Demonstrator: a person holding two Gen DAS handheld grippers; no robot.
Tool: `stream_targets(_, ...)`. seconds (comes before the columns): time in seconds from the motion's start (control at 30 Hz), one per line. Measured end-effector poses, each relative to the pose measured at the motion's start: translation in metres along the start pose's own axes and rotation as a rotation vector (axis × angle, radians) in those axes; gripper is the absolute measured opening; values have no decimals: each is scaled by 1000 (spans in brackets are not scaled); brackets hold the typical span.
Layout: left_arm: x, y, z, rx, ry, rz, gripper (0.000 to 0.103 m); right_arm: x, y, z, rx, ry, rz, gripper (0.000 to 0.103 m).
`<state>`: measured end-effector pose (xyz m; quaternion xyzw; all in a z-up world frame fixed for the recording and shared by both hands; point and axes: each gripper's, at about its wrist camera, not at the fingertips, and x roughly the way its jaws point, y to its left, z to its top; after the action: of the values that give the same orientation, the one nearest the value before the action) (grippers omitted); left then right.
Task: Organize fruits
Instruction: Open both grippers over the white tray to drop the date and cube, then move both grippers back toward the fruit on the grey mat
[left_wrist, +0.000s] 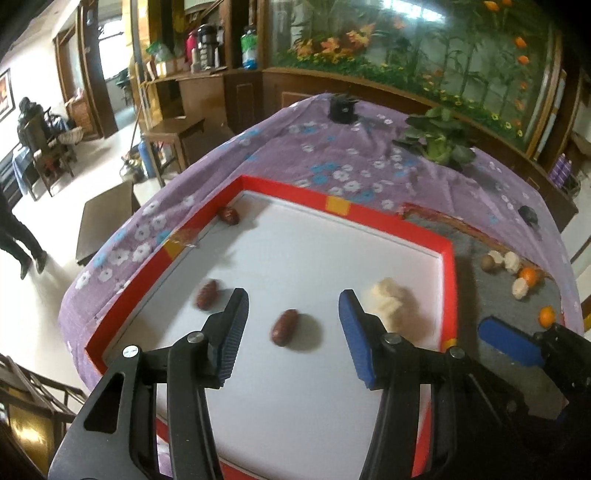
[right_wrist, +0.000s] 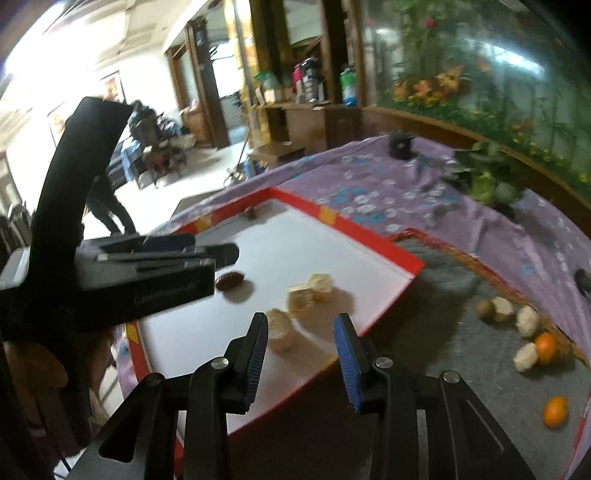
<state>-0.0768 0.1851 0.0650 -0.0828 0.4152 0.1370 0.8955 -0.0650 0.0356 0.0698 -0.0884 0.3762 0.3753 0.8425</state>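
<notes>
just ahead of the left wrist camera, the left gripper (left_wrist: 291, 328) is hanging with its jaws parted and gripping nothing, a dark red date (left_wrist: 283, 327) lying loose on the white floor of the red-rimmed tray (left_wrist: 448, 291) between the two fingers but touching neither. a second date (left_wrist: 207, 294) is lying just outside the left finger, and a pale yellowish fruit piece (left_wrist: 384, 299) is sitting just beyond the right finger. a third date (left_wrist: 228, 215) is resting in the tray's far corner.

in the right wrist view, the right gripper (right_wrist: 301, 341) is likewise standing released over the tray's near edge, with a pale piece (right_wrist: 281, 329) lying on the tray just beyond the gap of its fingers, blurred, and two more pale pieces (right_wrist: 312, 291) a little past it. to the right of the tray, on the grey mat (right_wrist: 443, 332), small oranges (right_wrist: 555, 411) and pale and brown bits are lying scattered. further off, a leafy plant (left_wrist: 439, 138) and a small black object (left_wrist: 342, 107) are standing on the purple flowered cloth (left_wrist: 280, 147).
</notes>
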Motion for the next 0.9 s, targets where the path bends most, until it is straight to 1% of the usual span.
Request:
stream_targets(0.03, -2, -6, -1, 10, -5, -3, 51, -3, -4, 0, 14, -5, -8, 44)
stream_targets(0.07, -4, -13, -1, 20, -9, -8, 51, -6, -8, -3, 27, -8, -24, 46)
stream_targets(0.13, -6, -23, -2, 33, -12, -17, 51, -12, -19, -7, 48, -15, -63, 46)
stream_targets(0.27, -8, -49, -3, 61, -11, -42, 51, -22, -36, -16, 84, -19, -89, 46)
stream_targets(0.5, -8, -100, -6, 137, 0, -96, 51, -44, -73, -33, 163, -31, -187, 46)
stream_targets(0.6, -6, -119, -6, 158, 17, -119, 51, -53, -88, -42, 200, -30, -209, 46)
stream_targets(0.77, -5, -152, -8, 206, 28, -150, 51, -65, -110, -56, 225, -22, -260, 47)
stream_targets(0.9, -2, -173, -11, 230, 45, -179, 51, -82, -132, -70, 277, -34, -277, 47)
